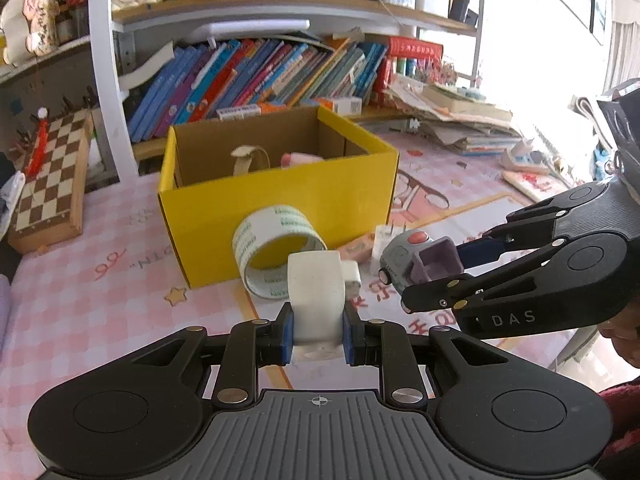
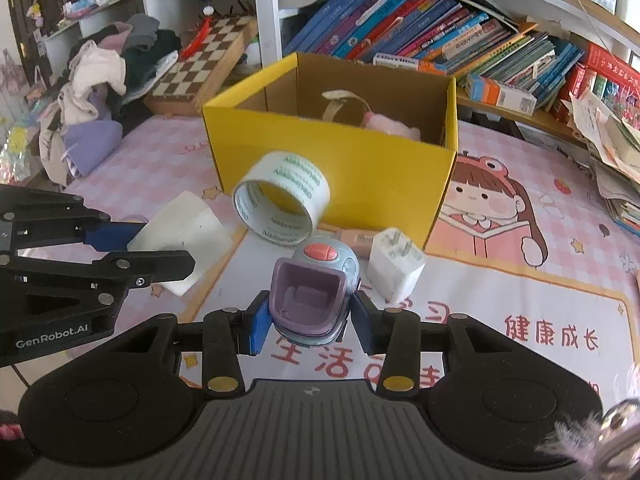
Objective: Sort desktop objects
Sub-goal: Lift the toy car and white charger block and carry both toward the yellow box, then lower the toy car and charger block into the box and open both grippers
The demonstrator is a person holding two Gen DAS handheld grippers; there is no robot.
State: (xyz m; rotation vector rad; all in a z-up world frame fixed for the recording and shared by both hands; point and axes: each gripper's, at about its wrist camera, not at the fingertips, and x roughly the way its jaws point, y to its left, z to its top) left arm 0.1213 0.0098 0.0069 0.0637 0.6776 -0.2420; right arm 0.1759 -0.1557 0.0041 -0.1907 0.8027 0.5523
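Observation:
My left gripper (image 1: 318, 332) is shut on a white plastic block (image 1: 316, 300), held above the mat in front of the yellow box (image 1: 280, 196); it also shows in the right wrist view (image 2: 180, 236). My right gripper (image 2: 308, 320) is shut on a grey and purple toy car (image 2: 316, 284), seen from the left wrist view (image 1: 416, 266) too. A tape roll (image 2: 284, 204) leans against the box front. A white charger plug (image 2: 394, 268) and a pink eraser (image 2: 360, 240) lie on the mat beside the box. Inside the box lie a watch strap (image 2: 340, 106) and a pink item (image 2: 388, 124).
A chessboard (image 2: 204, 64) and a pile of clothes (image 2: 108, 80) sit at the left. Books (image 2: 440, 36) fill the shelf behind the box. Stacked papers (image 2: 616, 160) lie at the right. The desk mat (image 2: 520, 280) is pink with cartoon print.

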